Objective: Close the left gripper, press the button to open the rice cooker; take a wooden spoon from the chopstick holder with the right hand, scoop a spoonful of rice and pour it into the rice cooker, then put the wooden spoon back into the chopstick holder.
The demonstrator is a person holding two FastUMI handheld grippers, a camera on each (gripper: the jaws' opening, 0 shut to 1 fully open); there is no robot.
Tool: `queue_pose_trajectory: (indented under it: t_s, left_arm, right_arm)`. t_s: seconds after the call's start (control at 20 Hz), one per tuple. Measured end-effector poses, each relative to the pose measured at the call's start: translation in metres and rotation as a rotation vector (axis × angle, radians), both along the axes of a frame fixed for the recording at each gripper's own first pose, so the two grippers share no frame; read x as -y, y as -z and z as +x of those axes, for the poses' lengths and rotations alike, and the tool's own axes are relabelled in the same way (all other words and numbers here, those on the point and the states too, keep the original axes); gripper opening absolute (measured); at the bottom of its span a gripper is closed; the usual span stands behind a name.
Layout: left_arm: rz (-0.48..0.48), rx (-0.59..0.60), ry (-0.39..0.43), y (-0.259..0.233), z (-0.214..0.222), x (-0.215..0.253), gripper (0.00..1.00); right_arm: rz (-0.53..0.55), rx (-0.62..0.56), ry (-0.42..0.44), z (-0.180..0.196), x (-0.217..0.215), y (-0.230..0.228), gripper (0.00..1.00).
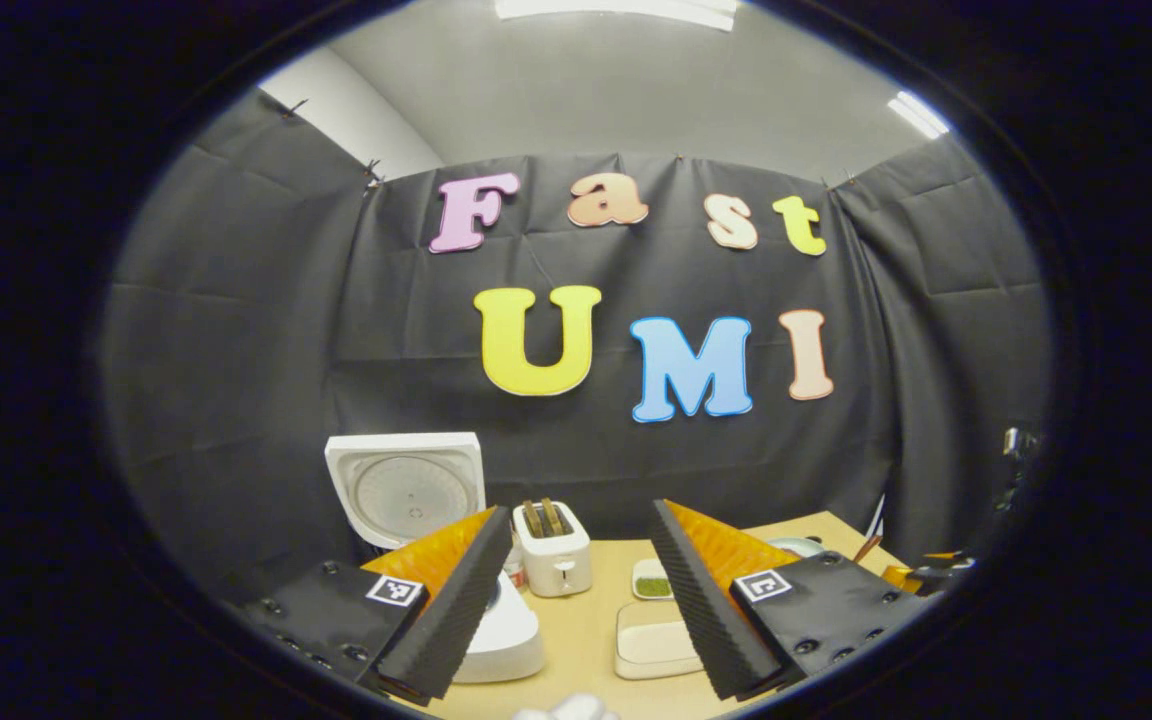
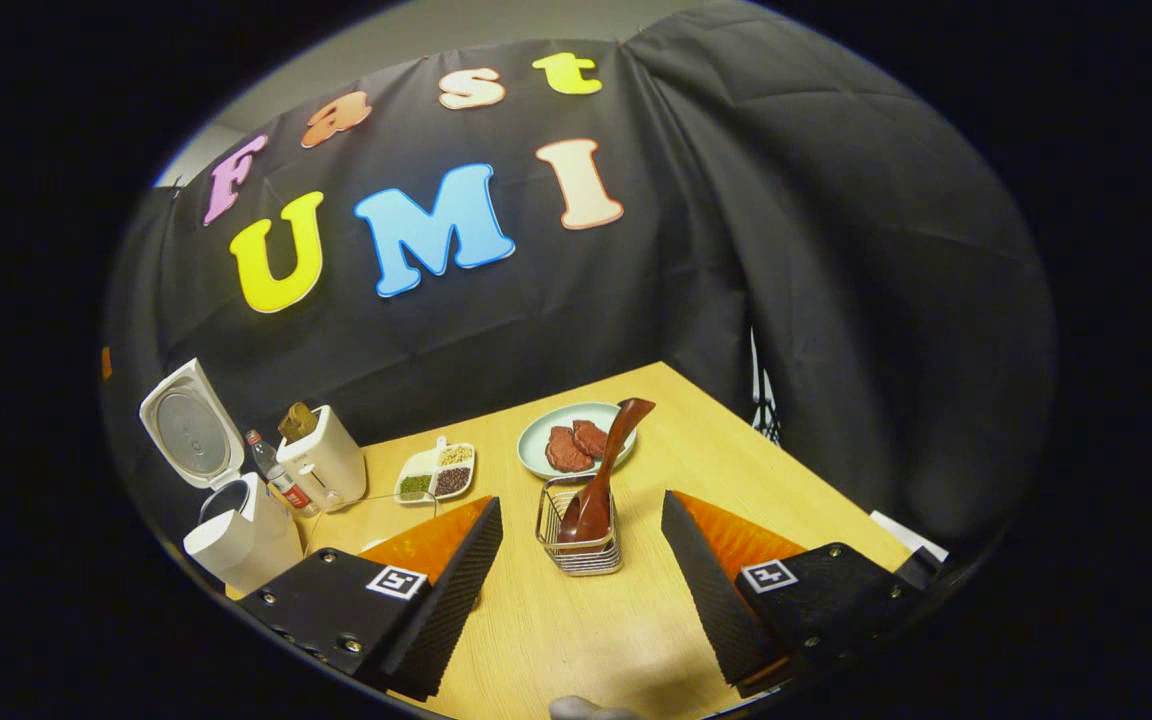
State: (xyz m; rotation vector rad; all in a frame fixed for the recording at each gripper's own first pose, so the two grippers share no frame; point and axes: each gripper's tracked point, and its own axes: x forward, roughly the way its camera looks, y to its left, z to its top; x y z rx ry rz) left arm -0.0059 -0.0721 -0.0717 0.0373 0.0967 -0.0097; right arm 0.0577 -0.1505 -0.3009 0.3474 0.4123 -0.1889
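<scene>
The white rice cooker (image 2: 241,535) stands at the table's far left with its lid (image 2: 191,422) swung up. In the left gripper view the cooker's body (image 1: 506,640) lies partly behind my left finger and the raised lid (image 1: 406,490) shows above it. A dark wooden spoon (image 2: 601,470) stands tilted in the wire chopstick holder (image 2: 581,540), bowl down, handle up. My right gripper (image 2: 581,580) is open just in front of the holder, nothing between its fingers. My left gripper (image 1: 581,590) is open above the table, holding nothing.
A white toaster (image 2: 328,460) and a small bottle (image 2: 276,475) stand beside the cooker. A divided dish of grains (image 2: 436,472) and a green plate with reddish slices (image 2: 571,440) sit behind the holder. A white flat tray (image 1: 651,640) lies near the left gripper.
</scene>
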Motion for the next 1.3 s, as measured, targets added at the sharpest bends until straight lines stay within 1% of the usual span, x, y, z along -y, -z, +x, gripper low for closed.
queue_pose_trajectory:
  t_s: [0.05,0.15,0.3,0.45,0.6,0.7,0.85,0.9,1.05,1.15,1.2,1.25,1.3]
  left_arm:
    - [-0.010,-0.011,-0.001,0.002,0.002,0.005,0.99]
    - [0.008,-0.038,-0.023,0.008,0.005,0.008,0.99]
    - [0.028,-0.049,-0.046,0.015,0.012,0.015,0.99]
    - [0.058,-0.085,-0.068,0.032,0.018,0.017,0.99]
    - [0.082,-0.096,-0.097,0.043,0.026,0.020,0.99]
    - [0.092,-0.109,-0.102,0.050,0.032,0.027,0.99]
    - [0.108,-0.106,-0.094,0.049,0.040,0.036,0.99]
    - [0.121,-0.096,-0.091,0.046,0.043,0.039,0.98]
    - [0.150,-0.076,-0.085,0.041,0.049,0.041,0.99]
    - [0.161,-0.067,-0.084,0.038,0.053,0.039,0.99]
    - [0.161,-0.061,-0.084,0.037,0.053,0.039,0.99]
    - [0.162,-0.056,-0.081,0.037,0.054,0.038,0.98]
    - [0.166,-0.062,-0.082,0.041,0.055,0.035,0.98]
  right_arm:
    - [0.014,-0.005,0.006,0.012,0.008,0.009,0.98]
    - [0.028,-0.010,0.025,0.038,0.023,0.026,0.98]
    - [0.107,-0.016,0.046,0.077,0.036,0.046,0.98]
    - [0.114,-0.027,0.037,0.112,0.040,0.063,0.98]
    - [0.154,-0.045,0.017,0.137,0.037,0.078,0.98]
    - [0.183,-0.053,0.007,0.152,0.035,0.083,0.98]
    - [0.211,-0.052,-0.001,0.165,0.035,0.085,0.97]
    - [0.217,-0.055,0.006,0.167,0.037,0.084,0.97]
    - [0.237,-0.054,0.013,0.170,0.040,0.084,0.97]
    - [0.261,-0.057,0.003,0.170,0.038,0.083,0.97]
    - [0.277,-0.069,0.005,0.172,0.038,0.087,0.82]
    - [0.304,-0.074,-0.010,0.175,0.032,0.086,0.67]
    - [0.310,-0.082,-0.003,0.171,0.033,0.084,0.57]
